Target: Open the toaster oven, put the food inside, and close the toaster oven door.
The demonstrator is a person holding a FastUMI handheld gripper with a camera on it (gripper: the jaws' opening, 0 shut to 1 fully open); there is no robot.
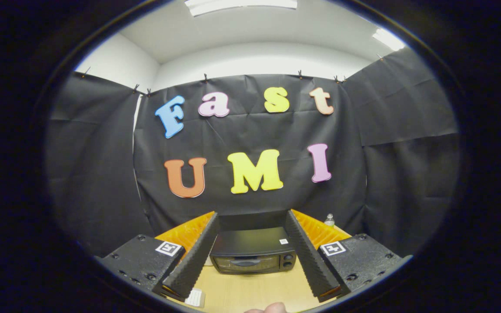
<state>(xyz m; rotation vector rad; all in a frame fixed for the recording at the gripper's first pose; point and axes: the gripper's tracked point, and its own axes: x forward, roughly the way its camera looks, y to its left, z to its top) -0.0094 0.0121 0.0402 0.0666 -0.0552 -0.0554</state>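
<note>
We hold the gripper [252, 226] wide open and empty; the black box-shaped toaster oven [253, 256], door closed, sits on the pale wooden table [255, 291] between and beyond our fingers.

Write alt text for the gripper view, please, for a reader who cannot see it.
A black toaster oven, its door shut, sits on a wooden table ahead of the open gripper, framed between its two spread fingers. A small bottle stands farther back beside the oven.
</note>
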